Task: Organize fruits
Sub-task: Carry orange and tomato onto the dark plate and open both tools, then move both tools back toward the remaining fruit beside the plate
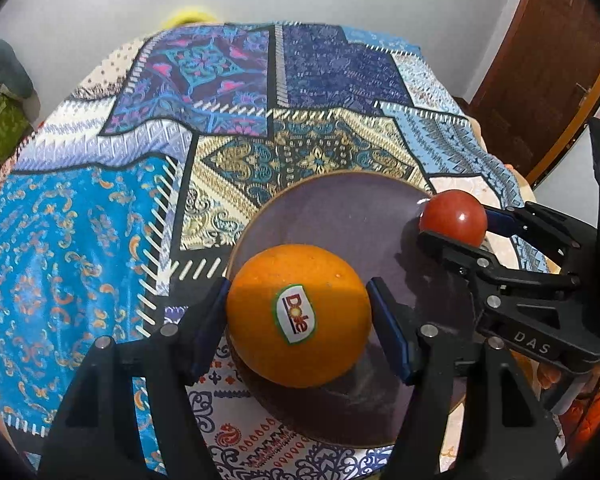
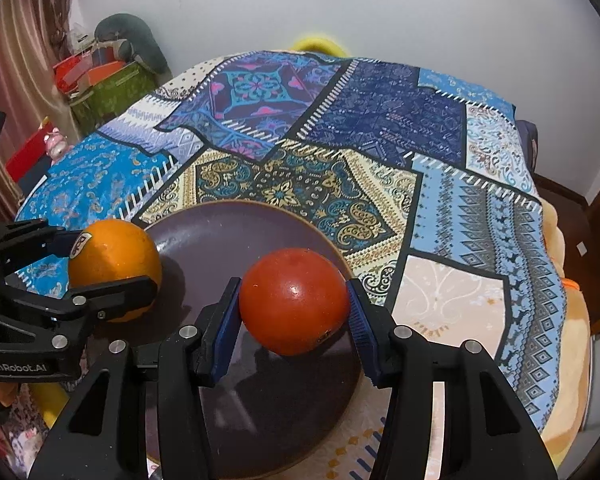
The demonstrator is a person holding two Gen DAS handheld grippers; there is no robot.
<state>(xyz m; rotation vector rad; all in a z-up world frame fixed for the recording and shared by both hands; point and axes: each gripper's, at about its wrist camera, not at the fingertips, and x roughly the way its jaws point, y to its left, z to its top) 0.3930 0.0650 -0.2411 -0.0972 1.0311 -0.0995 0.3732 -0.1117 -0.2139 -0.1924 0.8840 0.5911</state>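
My left gripper (image 1: 298, 316) is shut on a large orange (image 1: 298, 316) with a Dole sticker, held over the near left part of a dark purple plate (image 1: 340, 216). My right gripper (image 2: 294, 304) is shut on a red tomato (image 2: 294, 300), held over the same plate (image 2: 228, 232). In the left wrist view the right gripper (image 1: 454, 222) comes in from the right with the tomato (image 1: 454, 216) at the plate's right rim. In the right wrist view the left gripper (image 2: 114, 258) holds the orange (image 2: 116, 260) at the plate's left rim. Whether either fruit touches the plate I cannot tell.
The plate lies on a bed covered with a blue patchwork-pattern blanket (image 1: 228, 112). Boxes and a plush toy (image 2: 100, 76) crowd the far left by a curtain. A brown wooden door (image 1: 548, 72) stands at the right. A yellow object (image 2: 316, 44) peeks over the far edge.
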